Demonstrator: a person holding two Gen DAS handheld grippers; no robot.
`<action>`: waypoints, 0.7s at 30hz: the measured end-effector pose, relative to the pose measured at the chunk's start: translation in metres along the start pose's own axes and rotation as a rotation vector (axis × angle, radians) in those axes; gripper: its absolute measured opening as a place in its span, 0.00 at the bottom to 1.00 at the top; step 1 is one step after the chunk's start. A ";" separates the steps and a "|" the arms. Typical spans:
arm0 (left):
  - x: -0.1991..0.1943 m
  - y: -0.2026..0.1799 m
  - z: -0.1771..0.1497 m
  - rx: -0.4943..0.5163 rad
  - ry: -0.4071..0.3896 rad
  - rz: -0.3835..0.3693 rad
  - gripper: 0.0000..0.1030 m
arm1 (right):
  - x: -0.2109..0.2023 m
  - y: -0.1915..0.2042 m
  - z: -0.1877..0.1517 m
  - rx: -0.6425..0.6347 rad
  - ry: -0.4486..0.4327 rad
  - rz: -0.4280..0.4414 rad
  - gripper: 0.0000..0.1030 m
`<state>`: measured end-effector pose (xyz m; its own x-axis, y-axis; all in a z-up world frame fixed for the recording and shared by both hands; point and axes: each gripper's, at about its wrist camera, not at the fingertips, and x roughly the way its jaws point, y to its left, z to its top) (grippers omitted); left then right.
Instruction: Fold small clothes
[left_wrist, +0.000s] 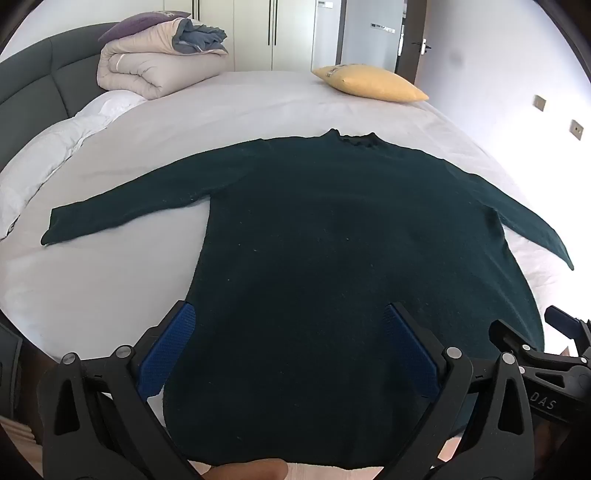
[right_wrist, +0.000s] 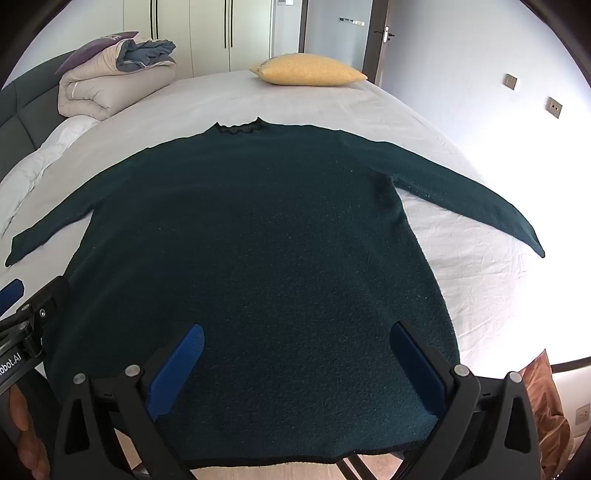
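I have the dark green sweater (right_wrist: 258, 240) spread flat on the bed (right_wrist: 314, 103), collar away from me and hem at the near edge, so its long axis runs straight ahead from both sets of fingers; the sleeves lie out to either side, each cuff well apart from the body. My left gripper (left_wrist: 291, 350) hovers over the hem's left part with jaws spread wide and nothing between them; my right gripper (right_wrist: 295, 365) does the same over the right part. The left sleeve lies nearer my left hand, the right sleeve nearer my right. The knit looks nubbly and limp (flecked with lint); the sheet is smooth, lightly creased; a yellow pillow (right_wrist: 306, 74) sits beyond.
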<state>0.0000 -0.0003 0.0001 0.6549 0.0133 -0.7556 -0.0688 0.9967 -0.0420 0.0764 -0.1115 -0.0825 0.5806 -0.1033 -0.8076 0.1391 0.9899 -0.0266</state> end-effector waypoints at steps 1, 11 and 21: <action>0.000 0.000 0.000 -0.001 0.001 0.000 1.00 | 0.000 0.000 0.000 -0.002 -0.001 -0.004 1.00; 0.002 -0.003 0.001 -0.005 0.000 0.003 1.00 | -0.002 0.002 0.001 -0.002 -0.001 -0.001 1.00; 0.005 -0.002 -0.001 -0.007 0.004 0.000 1.00 | 0.000 -0.004 0.001 0.000 -0.001 0.002 1.00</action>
<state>0.0025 -0.0026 -0.0038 0.6521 0.0134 -0.7580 -0.0744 0.9962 -0.0463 0.0769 -0.1161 -0.0821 0.5816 -0.1018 -0.8071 0.1385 0.9900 -0.0252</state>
